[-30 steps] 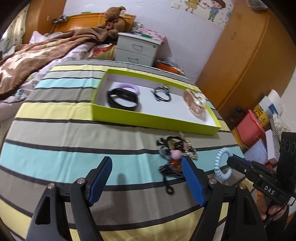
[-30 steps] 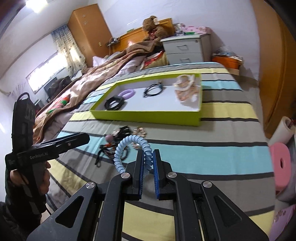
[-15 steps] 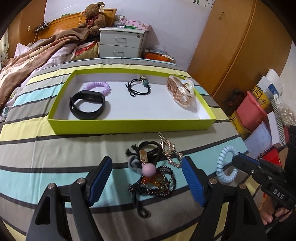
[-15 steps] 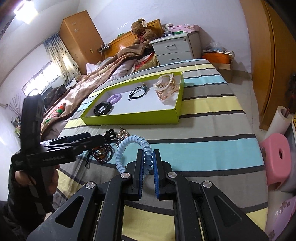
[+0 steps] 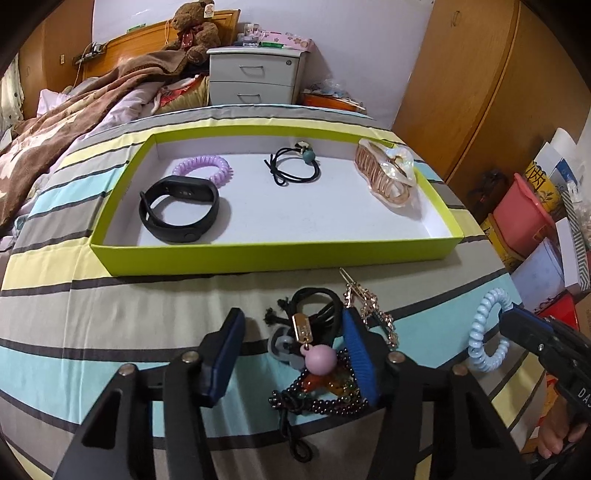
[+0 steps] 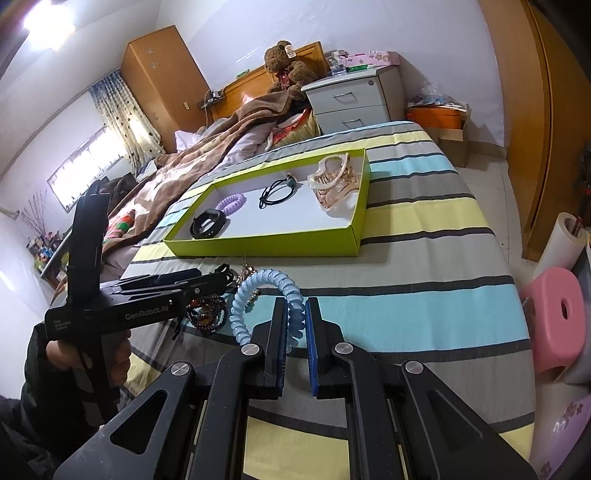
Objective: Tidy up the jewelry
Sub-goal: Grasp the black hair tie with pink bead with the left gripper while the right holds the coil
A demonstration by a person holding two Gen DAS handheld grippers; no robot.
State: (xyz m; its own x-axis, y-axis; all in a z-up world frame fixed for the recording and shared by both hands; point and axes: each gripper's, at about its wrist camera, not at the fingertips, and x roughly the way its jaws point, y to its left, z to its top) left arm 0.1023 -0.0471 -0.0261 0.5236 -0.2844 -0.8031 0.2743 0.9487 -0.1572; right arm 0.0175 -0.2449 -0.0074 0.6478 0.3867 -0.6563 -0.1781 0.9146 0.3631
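Note:
A lime-green tray (image 5: 273, 254) (image 6: 266, 243) lies on the striped bed. It holds a black wristband (image 5: 179, 208), a purple coil hair tie (image 5: 202, 167), a black hair tie (image 5: 295, 168) and a shell hair claw (image 5: 388, 173). A pile of jewelry (image 5: 317, 354) lies in front of the tray: black hair ties, a pink bead, dark bead bracelets, a gold chain. My left gripper (image 5: 295, 354) is open, its fingers on either side of the pile. My right gripper (image 6: 295, 328) is shut on a light blue coil hair tie (image 6: 258, 295) (image 5: 487, 332), held above the bed.
A brown blanket (image 5: 74, 110) covers the bed's far left. A grey nightstand (image 5: 255, 74) and a teddy bear (image 5: 194, 26) stand behind. Wooden wardrobes (image 5: 480, 92) and storage boxes (image 5: 524, 221) are at the right. A pink stool (image 6: 557, 314) stands by the bed.
My left gripper has moved forward and down over the jewelry pile and its fingers have narrowed. My right gripper still holds the blue coil tie and has moved little.

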